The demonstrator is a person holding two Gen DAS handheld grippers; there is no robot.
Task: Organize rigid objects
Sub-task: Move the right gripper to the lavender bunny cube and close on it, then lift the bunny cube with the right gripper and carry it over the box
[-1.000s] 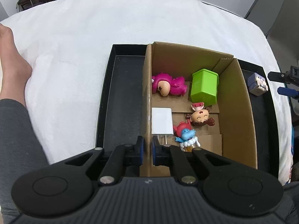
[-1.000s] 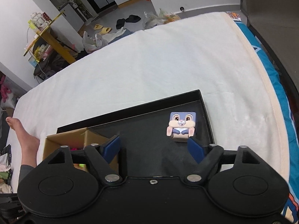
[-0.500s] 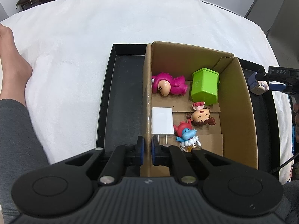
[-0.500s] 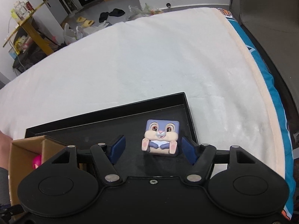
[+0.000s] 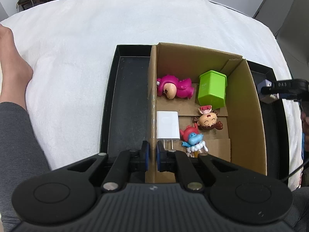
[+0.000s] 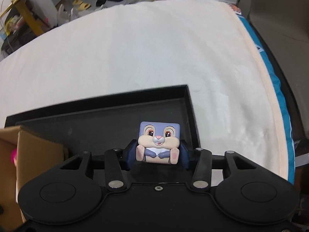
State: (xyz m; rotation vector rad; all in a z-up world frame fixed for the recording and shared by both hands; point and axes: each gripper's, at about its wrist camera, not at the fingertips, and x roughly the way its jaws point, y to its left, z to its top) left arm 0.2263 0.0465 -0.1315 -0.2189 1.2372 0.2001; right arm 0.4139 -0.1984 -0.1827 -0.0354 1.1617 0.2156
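White bedding carries a black tray (image 5: 127,104) with a cardboard box (image 5: 249,116) standing in it. Five things already lie in the box, among them a pink figure (image 5: 173,88), a green bin (image 5: 212,90) and a white charger (image 5: 167,124). One piece seems left: the rabbit cube (image 6: 159,142) on the tray's right side. The right claw (image 6: 157,153) is closing around it, pads just at its flanks. The left claw (image 5: 151,155) is pinched shut on the box's left wall.
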